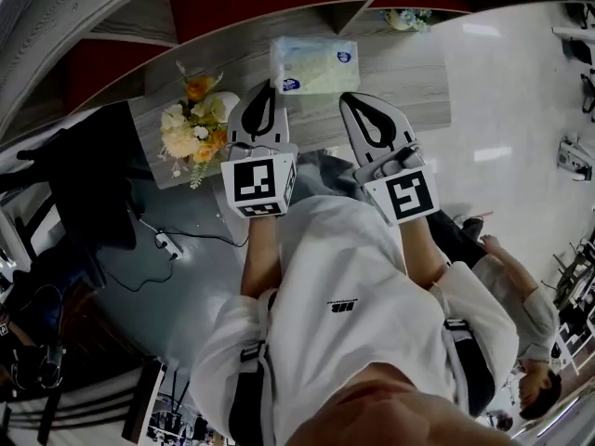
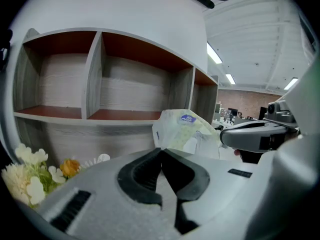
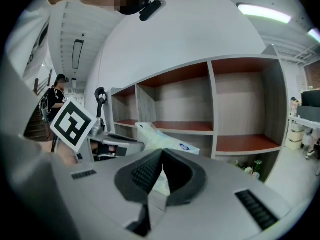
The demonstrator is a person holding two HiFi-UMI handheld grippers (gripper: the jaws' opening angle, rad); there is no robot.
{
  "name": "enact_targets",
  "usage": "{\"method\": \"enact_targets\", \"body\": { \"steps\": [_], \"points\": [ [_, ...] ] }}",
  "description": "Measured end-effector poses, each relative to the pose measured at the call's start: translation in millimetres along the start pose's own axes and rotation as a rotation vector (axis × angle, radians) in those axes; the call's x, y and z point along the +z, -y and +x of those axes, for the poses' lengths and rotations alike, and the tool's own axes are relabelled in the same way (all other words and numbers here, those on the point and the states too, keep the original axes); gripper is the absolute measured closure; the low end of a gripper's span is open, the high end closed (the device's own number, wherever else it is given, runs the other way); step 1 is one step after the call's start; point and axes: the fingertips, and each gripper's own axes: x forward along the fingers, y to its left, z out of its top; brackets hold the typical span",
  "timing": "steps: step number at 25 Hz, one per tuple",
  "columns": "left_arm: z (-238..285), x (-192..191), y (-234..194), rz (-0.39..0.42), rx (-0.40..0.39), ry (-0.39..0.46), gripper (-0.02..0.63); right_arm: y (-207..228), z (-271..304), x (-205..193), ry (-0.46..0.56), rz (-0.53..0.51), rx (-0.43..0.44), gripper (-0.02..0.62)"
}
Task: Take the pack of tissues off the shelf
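Note:
The pack of tissues (image 1: 314, 65), pale green and white with a blue label, hangs in front of the grey shelf (image 1: 149, 26) with red-brown compartments. It sits between my two grippers, which flank it. My left gripper (image 1: 264, 86) is shut, its tips meeting, and the pack (image 2: 187, 133) lies against its right side. On the pack's other side my right gripper (image 1: 354, 98) is also shut. From the right gripper view the pack (image 3: 160, 140) lies left of my right gripper (image 3: 161, 151). Neither pair of jaws has the pack inside it.
A bunch of cream and orange flowers (image 1: 193, 124) stands left of the grippers below the shelf. Dark furniture (image 1: 88, 184) and a cable with a power strip (image 1: 167, 242) lie at the left. Another person (image 1: 521, 323) is at the lower right.

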Motion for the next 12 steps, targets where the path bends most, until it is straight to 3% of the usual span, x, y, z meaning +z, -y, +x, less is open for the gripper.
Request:
{"method": "enact_targets", "body": {
  "steps": [12],
  "points": [
    [5,-63,8,-0.052,0.001,-0.091,0.577,5,1,-53,-0.073,0.03,-0.009,0.571]
  ]
}}
